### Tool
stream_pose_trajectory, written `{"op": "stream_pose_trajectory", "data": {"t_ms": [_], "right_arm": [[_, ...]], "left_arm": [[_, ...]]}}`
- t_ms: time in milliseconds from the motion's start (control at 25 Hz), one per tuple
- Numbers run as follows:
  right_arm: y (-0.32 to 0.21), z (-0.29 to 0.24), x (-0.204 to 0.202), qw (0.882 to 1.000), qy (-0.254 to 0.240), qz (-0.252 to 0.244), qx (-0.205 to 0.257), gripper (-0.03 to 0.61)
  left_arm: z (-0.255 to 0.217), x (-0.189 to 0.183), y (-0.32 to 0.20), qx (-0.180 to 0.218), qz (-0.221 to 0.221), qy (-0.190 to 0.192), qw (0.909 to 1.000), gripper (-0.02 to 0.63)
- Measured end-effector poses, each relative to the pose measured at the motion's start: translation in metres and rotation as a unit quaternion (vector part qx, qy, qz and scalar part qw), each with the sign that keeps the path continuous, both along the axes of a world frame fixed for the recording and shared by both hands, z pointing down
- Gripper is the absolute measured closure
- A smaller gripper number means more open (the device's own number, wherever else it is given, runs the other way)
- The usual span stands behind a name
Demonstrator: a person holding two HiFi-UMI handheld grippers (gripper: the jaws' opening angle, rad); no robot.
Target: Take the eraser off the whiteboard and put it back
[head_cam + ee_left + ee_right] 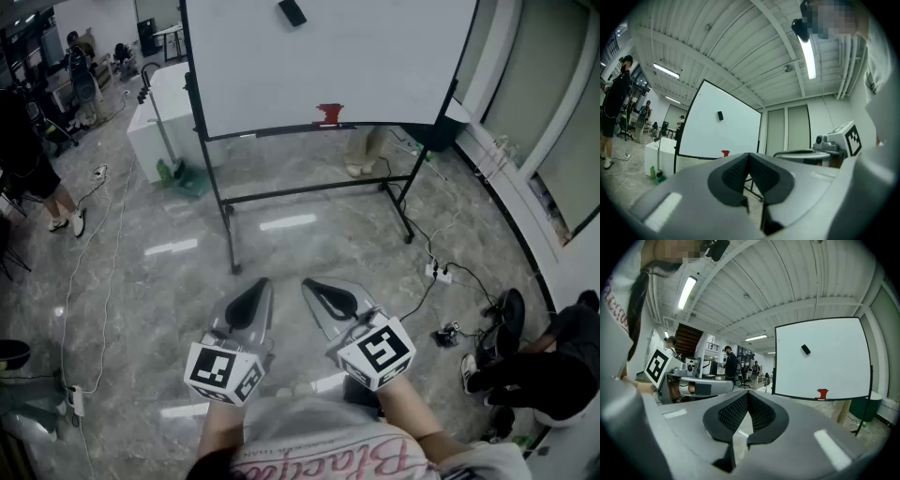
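Observation:
A small black eraser sticks high on the white whiteboard, which stands on a black wheeled frame across the floor. The same eraser shows in the left gripper view, and the right gripper view shows the eraser too. My left gripper and right gripper are held side by side close to my body, well short of the board. Both are shut with nothing between the pads. In its own view the left gripper points level at the board; the right gripper does likewise.
A red object sits on the board's bottom ledge. A white cabinet and green bottle stand left of the frame. A power strip and cables lie on the floor at right. A person sits at right; others stand at far left.

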State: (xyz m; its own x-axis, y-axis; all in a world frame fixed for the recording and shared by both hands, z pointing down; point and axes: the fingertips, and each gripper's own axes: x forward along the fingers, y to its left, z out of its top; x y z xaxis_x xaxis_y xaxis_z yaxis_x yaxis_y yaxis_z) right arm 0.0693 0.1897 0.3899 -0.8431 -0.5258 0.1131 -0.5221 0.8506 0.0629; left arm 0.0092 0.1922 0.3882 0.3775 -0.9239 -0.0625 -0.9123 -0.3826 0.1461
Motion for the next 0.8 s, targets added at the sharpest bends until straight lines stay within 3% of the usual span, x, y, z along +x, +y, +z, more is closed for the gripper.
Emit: {"op": "stream_pose_trajectory", "data": {"t_ms": [640, 800], "right_arm": [[-0.012, -0.001, 0.022, 1.0, -0.011, 0.001, 0.005, 0.578], [-0.018, 0.007, 0.029, 0.999, -0.025, 0.013, -0.022, 0.577]], "left_arm": [[-0.001, 0.024, -0.014, -0.002, 0.011, -0.008, 0.9999, 0.615], [0.007, 0.027, -0.015, -0.01, 0.004, -0.004, 0.9999, 0.615]]}}
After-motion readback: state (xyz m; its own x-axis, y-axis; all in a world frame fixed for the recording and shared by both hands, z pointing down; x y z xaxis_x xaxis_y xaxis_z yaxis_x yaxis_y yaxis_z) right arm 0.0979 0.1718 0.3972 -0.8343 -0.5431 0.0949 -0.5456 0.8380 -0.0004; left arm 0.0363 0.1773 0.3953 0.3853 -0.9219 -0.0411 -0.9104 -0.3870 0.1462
